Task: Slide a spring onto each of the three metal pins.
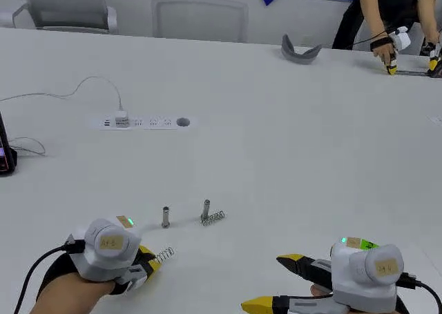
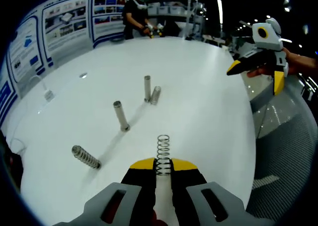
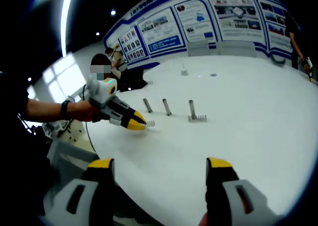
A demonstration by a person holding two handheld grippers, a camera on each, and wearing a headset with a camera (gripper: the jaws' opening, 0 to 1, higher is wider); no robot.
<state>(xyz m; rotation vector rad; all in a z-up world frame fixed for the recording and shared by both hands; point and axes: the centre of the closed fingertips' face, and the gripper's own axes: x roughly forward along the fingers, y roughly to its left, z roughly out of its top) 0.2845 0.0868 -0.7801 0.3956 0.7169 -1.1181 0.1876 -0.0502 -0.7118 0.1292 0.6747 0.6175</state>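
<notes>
Left gripper view: my left gripper (image 2: 163,165) has its yellow-tipped jaws pinched nearly together on the held spring (image 2: 163,147). The spring is gripped at its lower end, and the rest of the coil sticks out past the tips over the white table (image 2: 213,112).

Ahead on the table stand the three pins. The near pin (image 2: 85,157) has a coil around its shaft. The middle pin (image 2: 119,115) is bare. The far pin (image 2: 147,88) is also bare, with a loose spring (image 2: 155,95) lying against its base.

In the head view, the held spring (image 1: 164,254) points toward the middle pin (image 1: 166,216) but is apart from it.

My right gripper (image 3: 160,164) has its jaws spread wide, with nothing between them and touching nothing. It hangs over the table's near edge, well apart from the pins.
</notes>
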